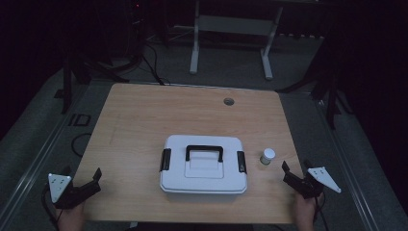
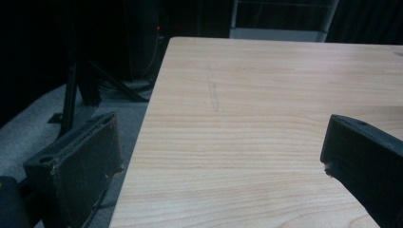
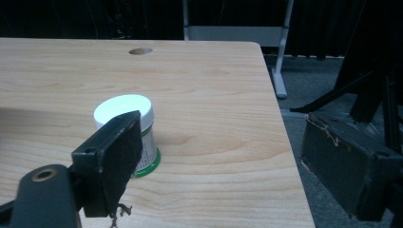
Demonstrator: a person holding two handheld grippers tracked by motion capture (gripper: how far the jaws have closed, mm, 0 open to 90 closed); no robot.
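The left gripper (image 1: pixel 82 190) is hovering at the near left corner of the table (image 1: pixel 144 115), its jaws spread wide with nothing between them; in the left gripper view one jaw is hanging past the table's edge over the grey floor (image 2: pixel 28 123) while the other is sitting over bare wood. The right gripper (image 1: pixel 294 177) is waiting at the near right corner, its jaws also released and gaping, gripping nothing. In the right gripper view its left jaw is covering part of a small white-capped jar (image 3: pixel 128 128) with a green base, but is not touching it; the jar's label is too hidden and dim to read. The jar (image 1: pixel 268 156) is standing upright just beside the right end of a white storage box (image 1: pixel 203 166) with a black handle (image 1: pixel 204 151) and black side latches, which is sitting closed at the middle of the table. A cable hole (image 1: pixel 229 101) is showing near the far edge. The room beyond is lying in darkness; a white table frame (image 1: pixel 231 29) is standing out faintly.
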